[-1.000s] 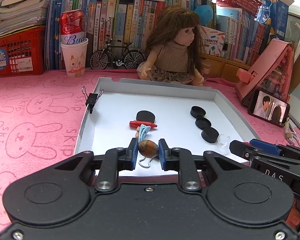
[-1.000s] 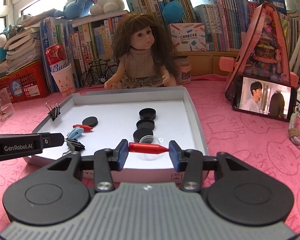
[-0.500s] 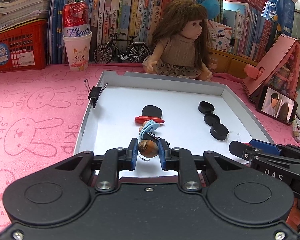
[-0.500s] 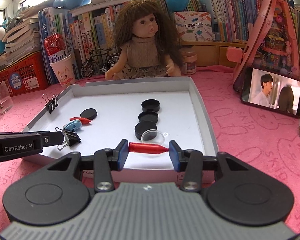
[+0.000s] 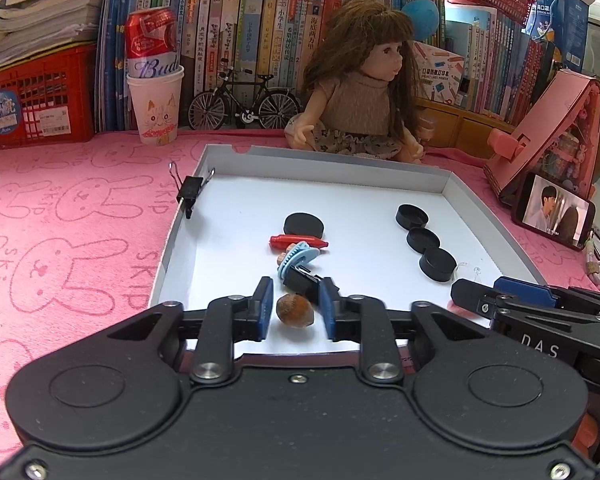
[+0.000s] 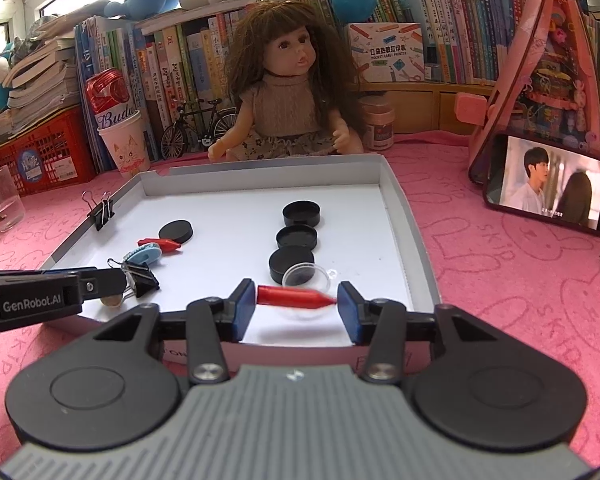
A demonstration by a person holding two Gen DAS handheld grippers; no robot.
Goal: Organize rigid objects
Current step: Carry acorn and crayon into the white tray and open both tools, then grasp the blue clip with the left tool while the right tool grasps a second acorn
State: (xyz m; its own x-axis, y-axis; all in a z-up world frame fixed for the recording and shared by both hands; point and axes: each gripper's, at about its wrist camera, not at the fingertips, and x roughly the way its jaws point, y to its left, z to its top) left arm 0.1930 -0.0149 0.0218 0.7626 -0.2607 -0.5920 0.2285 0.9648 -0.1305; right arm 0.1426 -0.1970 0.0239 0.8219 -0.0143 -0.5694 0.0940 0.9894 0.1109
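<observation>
Left gripper (image 5: 295, 309) released around brown acorn-like nut (image 5: 295, 310) — black binder clip (image 5: 302, 279) just above; right gripper (image 6: 297, 302) grasping red cone-tipped plastic piece (image 6: 294, 297), lying crosswise, tip right.

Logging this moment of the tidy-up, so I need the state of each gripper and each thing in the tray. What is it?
left gripper: open, fingers clear of the nut
brown nut: lying loose on the tray floor
right gripper: shut on the red cone
red cone: held end to end, sideways
second red cone: lying in the tray
black binder clip: lying in the tray
three black caps: in a row
tray: open
</observation>
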